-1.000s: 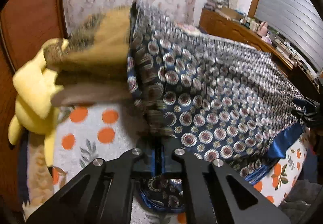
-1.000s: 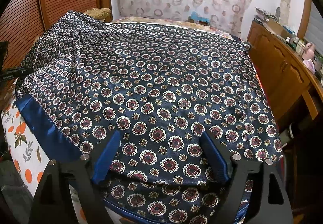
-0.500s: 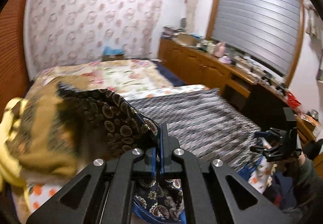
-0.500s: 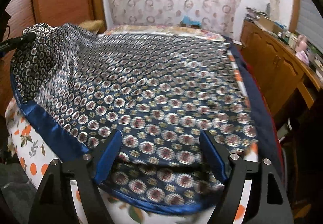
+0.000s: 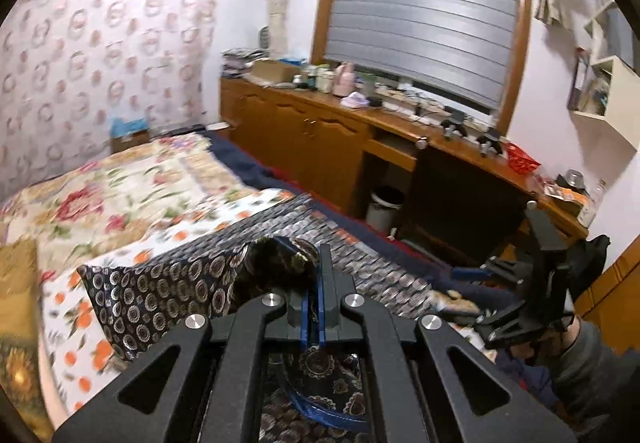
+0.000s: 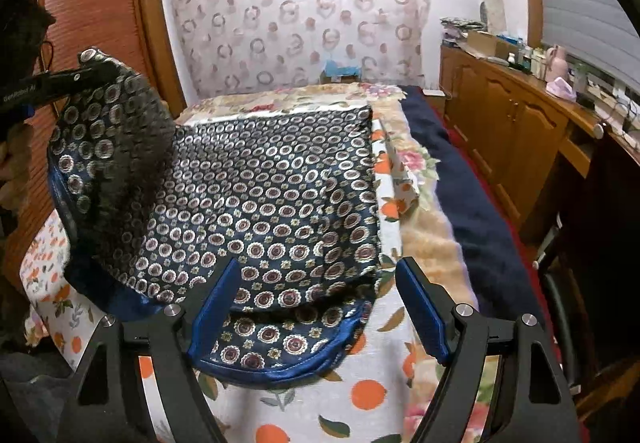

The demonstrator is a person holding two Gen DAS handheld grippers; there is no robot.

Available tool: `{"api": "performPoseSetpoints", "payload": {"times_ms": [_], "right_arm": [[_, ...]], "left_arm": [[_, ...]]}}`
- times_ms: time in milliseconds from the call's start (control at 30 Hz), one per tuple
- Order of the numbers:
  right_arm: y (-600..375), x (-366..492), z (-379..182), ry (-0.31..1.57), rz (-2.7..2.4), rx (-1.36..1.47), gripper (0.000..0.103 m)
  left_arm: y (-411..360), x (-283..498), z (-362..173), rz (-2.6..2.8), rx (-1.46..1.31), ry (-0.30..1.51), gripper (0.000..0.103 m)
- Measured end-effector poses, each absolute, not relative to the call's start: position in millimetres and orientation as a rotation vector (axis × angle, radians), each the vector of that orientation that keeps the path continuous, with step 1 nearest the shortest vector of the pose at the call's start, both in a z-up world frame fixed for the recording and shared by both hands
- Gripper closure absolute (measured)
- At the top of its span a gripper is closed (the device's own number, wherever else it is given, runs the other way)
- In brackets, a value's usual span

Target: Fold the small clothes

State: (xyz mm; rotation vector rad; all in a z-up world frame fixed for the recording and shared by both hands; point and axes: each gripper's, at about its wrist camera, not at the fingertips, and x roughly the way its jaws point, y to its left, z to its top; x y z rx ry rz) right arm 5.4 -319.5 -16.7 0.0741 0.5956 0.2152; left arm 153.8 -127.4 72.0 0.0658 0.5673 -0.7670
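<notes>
While I watch through the right wrist camera, my right gripper (image 6: 318, 307) hovers low over the near hem of the patterned garment (image 6: 272, 203), its jaws wide apart and holding nothing. My left gripper (image 5: 316, 285) has its jaws pressed together on a corner of this garment and holds the corner lifted above the bed (image 6: 376, 399), tilted a little downward. One part of the cloth hangs from it, the other part lies flat on the orange-print sheet. Behind is a floral blanket (image 5: 120, 187), then a wooden cabinet (image 5: 320, 139) under the shuttered window (image 5: 424, 3).
</notes>
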Motion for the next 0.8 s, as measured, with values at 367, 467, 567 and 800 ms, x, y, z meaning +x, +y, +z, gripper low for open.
{"api": "performPoseSetpoints", "payload": {"times_ms": [367,467,567,800], "right_arm": [[-317,13,-19,0.601,0.203,0.084,0.022],[-315,14,-13,0.598,0.207,0.072,0.022],[-312,19,-7,0.591,0.218,0.05,0.022],[-290,52,-2,0.599,0.255,-0.023,0.022]], "left_arm": [[-134,147,48,-0.773,0.116,0.629,0.027],[-118,146,41,-0.732,0.099,0.636,0.027],[-94,142,32,-0.668,0.084,0.642,0.027],[-34,136,11,-0.52,0.019,0.668,0.027]]}}
